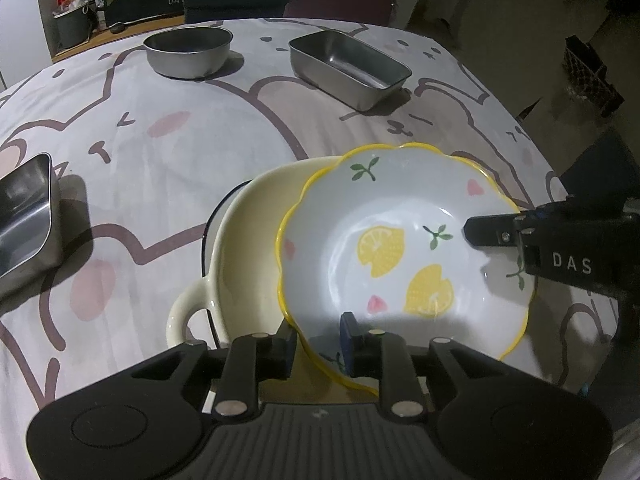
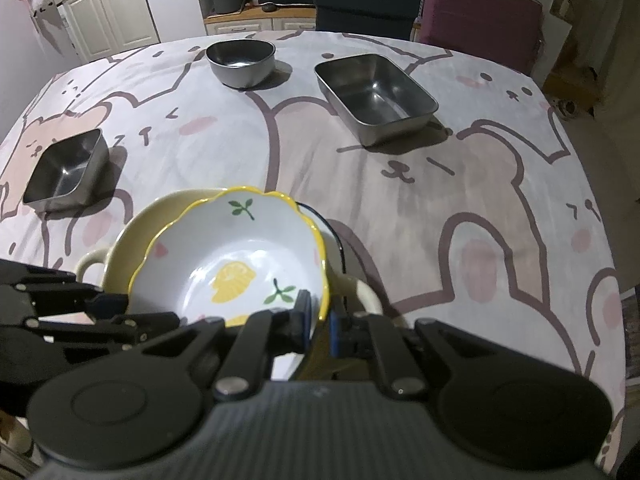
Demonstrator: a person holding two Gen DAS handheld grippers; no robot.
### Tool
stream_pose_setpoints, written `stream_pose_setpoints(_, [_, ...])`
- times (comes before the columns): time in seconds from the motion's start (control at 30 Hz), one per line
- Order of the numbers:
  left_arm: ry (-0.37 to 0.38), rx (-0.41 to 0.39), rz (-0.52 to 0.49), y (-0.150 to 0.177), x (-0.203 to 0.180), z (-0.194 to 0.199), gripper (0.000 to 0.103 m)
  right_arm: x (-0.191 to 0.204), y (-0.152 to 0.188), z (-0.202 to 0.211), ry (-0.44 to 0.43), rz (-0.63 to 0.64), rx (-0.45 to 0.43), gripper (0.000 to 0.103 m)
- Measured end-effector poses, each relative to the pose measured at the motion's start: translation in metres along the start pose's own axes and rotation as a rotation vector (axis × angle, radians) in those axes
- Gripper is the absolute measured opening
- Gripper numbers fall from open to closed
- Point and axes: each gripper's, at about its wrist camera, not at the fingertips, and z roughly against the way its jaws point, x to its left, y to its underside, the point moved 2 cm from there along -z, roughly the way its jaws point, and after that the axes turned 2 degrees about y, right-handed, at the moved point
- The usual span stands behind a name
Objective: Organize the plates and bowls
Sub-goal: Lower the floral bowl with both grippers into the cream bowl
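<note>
Right wrist view: my right gripper (image 2: 318,320) pinches the bowl's (image 2: 228,256) near right rim, my left gripper (image 1: 318,344) spread astride its near left rim.

Open tablecloth (image 2: 328,168) mid-table; steel containers ring it: round bowl (image 2: 242,62), rectangular tray (image 2: 376,96), square tub (image 2: 66,170).
</note>
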Motion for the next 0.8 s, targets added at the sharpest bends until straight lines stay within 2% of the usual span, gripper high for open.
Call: stream_pose_setpoints(0.8, [-0.002, -0.011, -0.060, 0.0019, 0.0001, 0.0082, 0.027, 0.0061, -0.0019, -0.0040, 0.031, 0.030, 0.004, 0.010])
